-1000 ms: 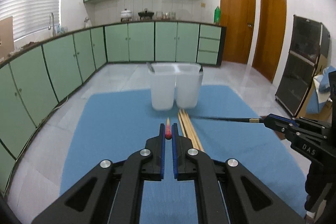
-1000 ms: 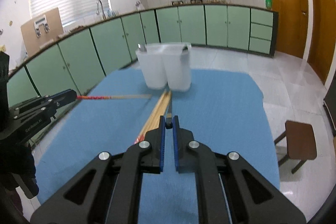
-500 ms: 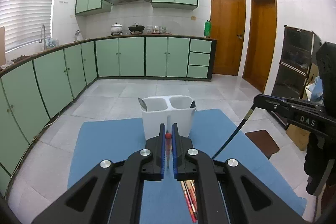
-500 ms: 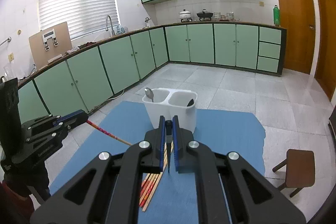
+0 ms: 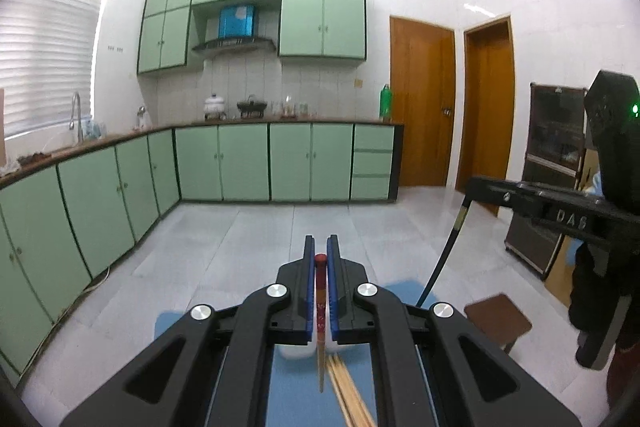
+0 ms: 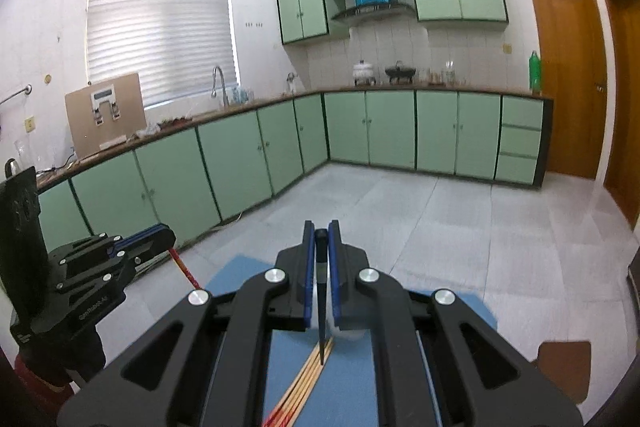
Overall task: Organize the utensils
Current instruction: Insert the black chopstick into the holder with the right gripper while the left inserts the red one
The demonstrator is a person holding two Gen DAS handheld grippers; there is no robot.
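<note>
Left gripper [image 5: 320, 269]: clamped on red-topped chopstick [image 5: 320, 311], slim wooden taper hung tip-down. Right gripper [image 6: 321, 243]: clamped on black chopstick [image 6: 321, 291], smooth, pointed, likewise hung. Below: loose bamboo chopsticks [image 5: 350, 393] on blue matte worktop [image 6: 352, 379]; white plastic holder [image 6: 352, 333] mostly hidden behind gripper fingers. Risk judged: thin round shafts pivoting or slipping between pads, tips missing holder's compartments. Beyond: glossy green cabinets [image 5: 244, 163].

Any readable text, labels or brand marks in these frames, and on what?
"DAS": on the right gripper, on its arm as seen from the left wrist camera.
White lettering on the left gripper, seen from the right wrist camera: too blurred to read.
Nothing else is legible.
</note>
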